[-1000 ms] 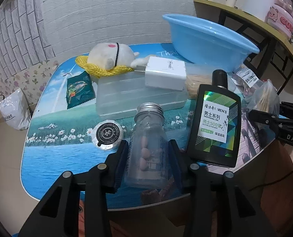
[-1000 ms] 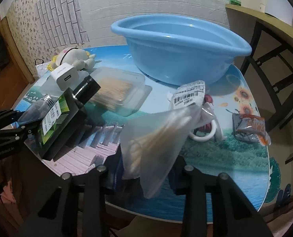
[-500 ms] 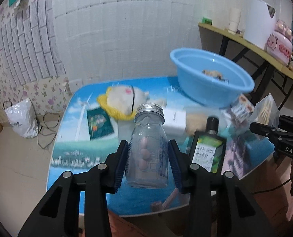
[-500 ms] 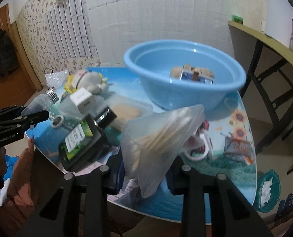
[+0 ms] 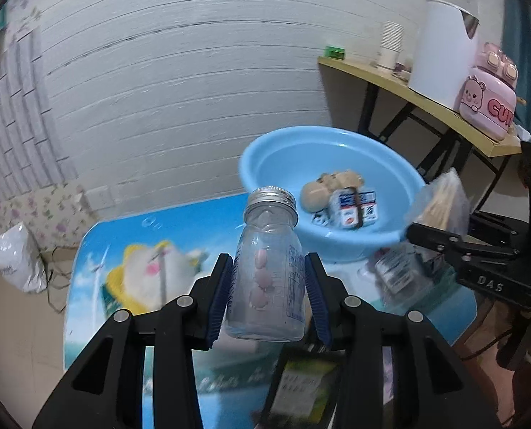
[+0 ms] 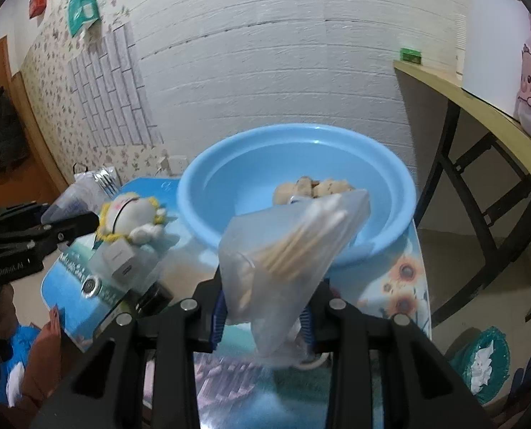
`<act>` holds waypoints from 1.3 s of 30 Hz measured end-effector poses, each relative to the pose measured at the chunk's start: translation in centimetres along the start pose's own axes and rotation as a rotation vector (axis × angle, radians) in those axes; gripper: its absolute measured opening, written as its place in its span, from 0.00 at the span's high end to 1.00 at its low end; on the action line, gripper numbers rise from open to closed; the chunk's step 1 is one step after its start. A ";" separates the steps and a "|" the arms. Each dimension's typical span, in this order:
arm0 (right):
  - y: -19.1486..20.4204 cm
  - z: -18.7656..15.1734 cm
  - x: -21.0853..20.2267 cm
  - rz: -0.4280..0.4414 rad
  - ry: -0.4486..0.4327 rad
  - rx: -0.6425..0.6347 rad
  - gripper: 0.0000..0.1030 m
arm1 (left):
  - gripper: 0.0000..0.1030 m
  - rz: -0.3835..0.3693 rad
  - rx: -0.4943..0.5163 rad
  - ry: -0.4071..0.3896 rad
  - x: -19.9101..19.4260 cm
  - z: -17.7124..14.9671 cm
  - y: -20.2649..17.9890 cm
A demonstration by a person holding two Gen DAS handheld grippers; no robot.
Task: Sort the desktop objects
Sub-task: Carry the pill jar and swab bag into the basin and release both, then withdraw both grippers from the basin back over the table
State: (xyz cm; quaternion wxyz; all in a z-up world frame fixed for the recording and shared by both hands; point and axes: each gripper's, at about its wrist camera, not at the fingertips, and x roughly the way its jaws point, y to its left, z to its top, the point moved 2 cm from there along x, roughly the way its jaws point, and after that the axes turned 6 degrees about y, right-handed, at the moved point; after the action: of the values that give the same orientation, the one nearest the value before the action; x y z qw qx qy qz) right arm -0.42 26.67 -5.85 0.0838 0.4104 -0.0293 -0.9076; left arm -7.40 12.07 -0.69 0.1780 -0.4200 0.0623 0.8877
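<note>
- Both loads have risen off the surface (image 5: 86, 307) toward the basin (image 5: 401, 221) since a second ago.
- Left fingers (image 5: 226, 296) clamp the jar (image 5: 265, 286); right fingers (image 6: 218, 312) clamp the bag (image 6: 283, 250).
- I judge a few things binned, most left.

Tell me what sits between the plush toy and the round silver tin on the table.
A white charger block lies between the plush toy and the round silver tin, seen in the right wrist view.

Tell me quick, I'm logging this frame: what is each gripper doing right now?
Left gripper: closed on the clear pill bottle, lifted.
Right gripper: closed on the plastic bag of cotton swabs, lifted.
</note>
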 end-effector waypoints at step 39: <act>-2.2 2.1 2.6 -0.055 -0.030 0.059 0.42 | 0.07 0.065 -0.028 0.037 4.1 1.7 -0.2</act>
State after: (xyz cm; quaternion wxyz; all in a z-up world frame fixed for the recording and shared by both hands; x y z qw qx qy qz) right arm -3.95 28.39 -6.66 0.0462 0.3996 -0.0458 -0.9144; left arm -10.97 13.81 -2.74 0.1420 -0.4365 0.0670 0.8859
